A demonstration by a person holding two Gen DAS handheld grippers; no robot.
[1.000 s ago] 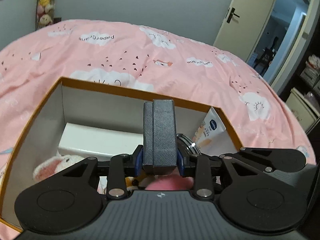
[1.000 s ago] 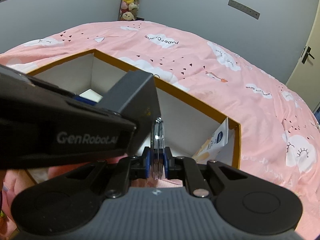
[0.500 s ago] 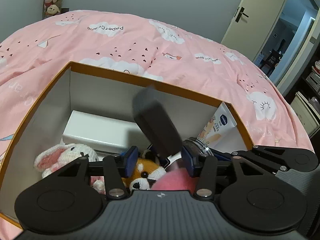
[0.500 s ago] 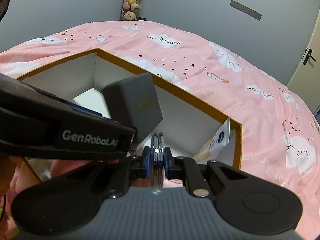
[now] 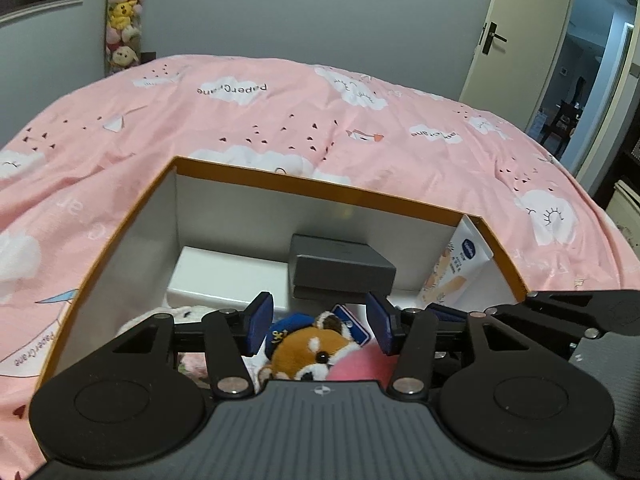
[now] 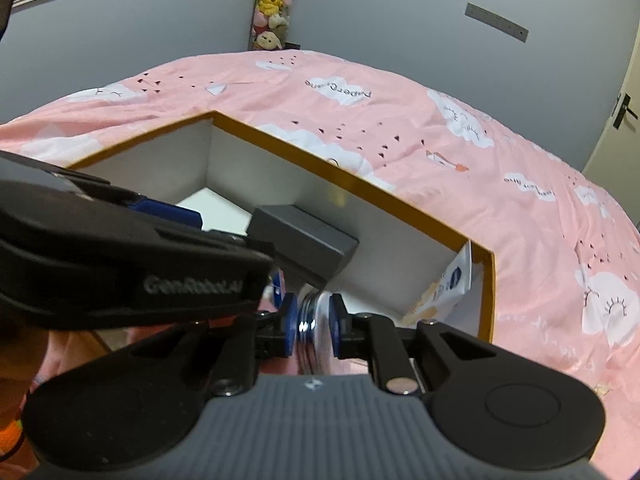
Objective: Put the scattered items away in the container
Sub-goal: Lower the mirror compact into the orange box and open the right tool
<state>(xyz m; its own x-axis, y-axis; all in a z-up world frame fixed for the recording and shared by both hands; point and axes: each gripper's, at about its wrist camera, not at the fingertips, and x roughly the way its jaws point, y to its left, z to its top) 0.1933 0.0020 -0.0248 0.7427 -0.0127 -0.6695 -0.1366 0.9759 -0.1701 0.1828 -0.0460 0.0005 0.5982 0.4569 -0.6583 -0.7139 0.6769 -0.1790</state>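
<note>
Grey box (image 5: 340, 266) sits inside the open cardboard container (image 5: 320, 188), lying across a flat white box (image 5: 228, 276) near the back wall and clear of any grip. Just below it the left gripper (image 5: 318, 326) hangs over the container, its blue pads having just been opening; they stand apart with nothing between them, only a fox plush (image 5: 308, 354) and something pink underneath. A rabbit plush (image 5: 188, 312) peeks out at the left, and a cream tube (image 5: 456, 268) leans in the right-hand corner. Over on the other side, the right gripper (image 6: 314, 326) has its pads almost together on a shiny round metal thing (image 6: 312, 328), blurred, held above the container's near end. All of this rests on a pink bedspread (image 5: 360, 132) with white clouds, grey wall (image 5: 280, 12) behind.
</note>
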